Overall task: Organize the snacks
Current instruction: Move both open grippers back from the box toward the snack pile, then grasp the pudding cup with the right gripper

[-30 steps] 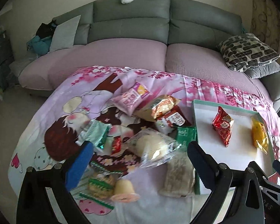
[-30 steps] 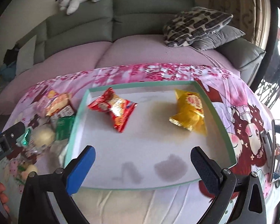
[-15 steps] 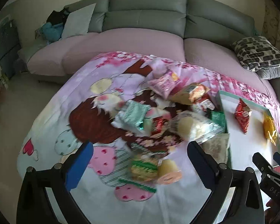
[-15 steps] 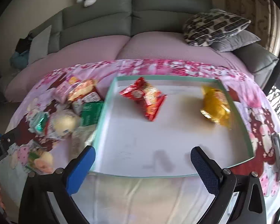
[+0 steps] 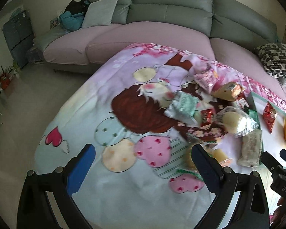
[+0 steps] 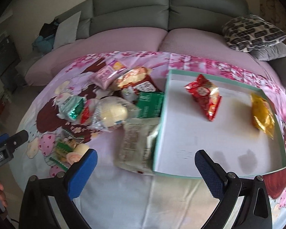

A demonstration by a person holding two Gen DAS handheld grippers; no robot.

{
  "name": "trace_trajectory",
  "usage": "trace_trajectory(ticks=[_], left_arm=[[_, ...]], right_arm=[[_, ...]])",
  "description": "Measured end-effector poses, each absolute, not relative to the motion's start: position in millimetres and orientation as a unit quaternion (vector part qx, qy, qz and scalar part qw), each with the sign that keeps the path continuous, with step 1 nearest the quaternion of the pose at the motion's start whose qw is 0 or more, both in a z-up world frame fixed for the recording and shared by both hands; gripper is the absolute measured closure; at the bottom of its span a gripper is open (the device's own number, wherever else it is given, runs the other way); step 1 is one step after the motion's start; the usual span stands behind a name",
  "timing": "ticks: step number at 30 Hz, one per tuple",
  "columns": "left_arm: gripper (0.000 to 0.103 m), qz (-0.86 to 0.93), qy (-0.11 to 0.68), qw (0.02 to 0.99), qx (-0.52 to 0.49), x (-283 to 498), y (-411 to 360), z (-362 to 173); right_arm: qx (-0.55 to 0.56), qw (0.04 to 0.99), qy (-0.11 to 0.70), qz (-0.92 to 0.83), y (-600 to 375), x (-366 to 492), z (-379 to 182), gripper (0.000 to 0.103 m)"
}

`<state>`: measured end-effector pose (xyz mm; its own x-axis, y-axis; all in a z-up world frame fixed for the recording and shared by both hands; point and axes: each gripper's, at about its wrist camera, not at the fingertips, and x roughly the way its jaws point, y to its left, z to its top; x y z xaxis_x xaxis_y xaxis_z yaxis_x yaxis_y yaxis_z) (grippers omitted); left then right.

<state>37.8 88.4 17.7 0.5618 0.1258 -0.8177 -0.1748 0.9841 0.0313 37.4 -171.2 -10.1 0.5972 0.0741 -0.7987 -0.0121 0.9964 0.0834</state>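
So, my left gripper (image 5: 143,159) was spread wide with nothing between the fingers, hanging over the cartoon-print blanket (image 5: 112,133). Only its view showed the floor (image 5: 28,95), the blue cabinet (image 5: 18,38) by the wall and the sofa's (image 5: 162,28) far left end. The snack pile (image 5: 215,118) sat off to the right of my left jaws, past the right finger (image 5: 206,164), none of it between them. The tray (image 5: 257,103) was cut to a sliver at that view's right edge.

My right gripper (image 6: 145,167) was wide open too, empty. Its view showed the whole teal-rimmed tray (image 6: 162,114), white floor, holding a red packet (image 6: 206,97) and a yellow packet (image 6: 262,116), well apart from each other. My right jaws straddled the tray's near left corner, right finger over the tray's front edge, left finger (image 6: 83,169) over the blanket. A clear grey-printed bag (image 6: 137,147) lay ahead between the jaws, leaning against the tray's left wall. Behind it sat a green packet (image 6: 150,105), a clear bag with a pale bun (image 6: 112,114), a pink packet (image 6: 104,76) and an orange-brown one (image 6: 133,78). A small jelly cup (image 6: 80,150) lay just beside my left finger. The left gripper's tip (image 6: 7,145) poked in at the far left. Blur hid the labels.
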Motion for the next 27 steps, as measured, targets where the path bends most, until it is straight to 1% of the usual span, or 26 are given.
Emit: trace_trajectory(ticks=[7,27], left_arm=[[0.003,0.09,0.469,0.878,-0.043,38,105,7],[0.003,0.004,0.499,0.865,-0.053,65,69,-26]], right_arm=[[0.025,0.884,0.461,0.067,-143,41,-17,0.0],[-0.044,0.852,0.504,0.136,-90,55,-55,0.0]])
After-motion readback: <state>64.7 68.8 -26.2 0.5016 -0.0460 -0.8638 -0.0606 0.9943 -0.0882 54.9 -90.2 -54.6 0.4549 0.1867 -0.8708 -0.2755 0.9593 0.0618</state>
